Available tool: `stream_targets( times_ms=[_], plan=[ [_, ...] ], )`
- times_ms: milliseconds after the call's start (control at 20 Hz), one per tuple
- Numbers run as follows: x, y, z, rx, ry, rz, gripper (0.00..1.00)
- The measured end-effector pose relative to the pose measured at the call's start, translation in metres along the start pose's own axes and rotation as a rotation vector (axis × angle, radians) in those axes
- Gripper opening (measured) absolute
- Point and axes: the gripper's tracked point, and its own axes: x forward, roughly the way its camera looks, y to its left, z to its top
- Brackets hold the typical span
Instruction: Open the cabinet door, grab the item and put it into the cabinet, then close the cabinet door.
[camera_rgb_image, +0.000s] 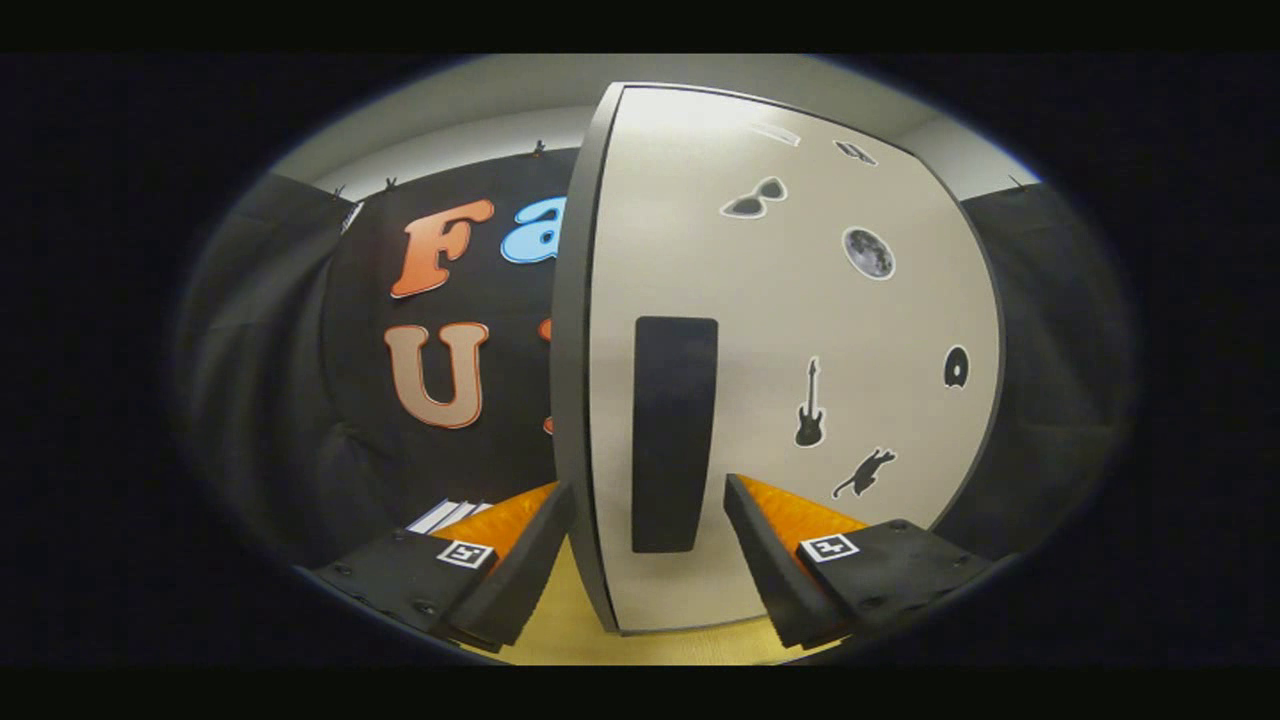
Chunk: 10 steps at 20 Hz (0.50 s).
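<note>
At the far left, beside the left finger, a few pale flat sheets (445, 515) lie on the yellow worktop (560, 630); what they are is hard to tell. The gripper (650, 510) stands with its 2 fingers apart, and the cabinet door (800, 330) rises just ahead of them. The door's dark free edge (572, 380) sits close to the left finger, and the dark upright handle (675, 435) lies between the 2 fingers, neither one touching it. Further right the door face carries small stickers, among them a guitar (810, 405) and a cat (866, 473). The item to be stowed cannot be picked out here. The step in hand looks like working the door by its handle: keep the handle centred, ease forward until both fingers flank it, close squarely, then follow the hinge's arc.
</note>
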Motion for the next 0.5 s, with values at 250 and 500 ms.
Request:
stream_targets(
  times_ms=[250,500],
  plan=[
    [0.004,0.003,-0.002,0.017,0.014,0.02,0.81],
    [0.002,-0.007,-0.001,0.038,0.022,0.01,0.41]
  ],
)
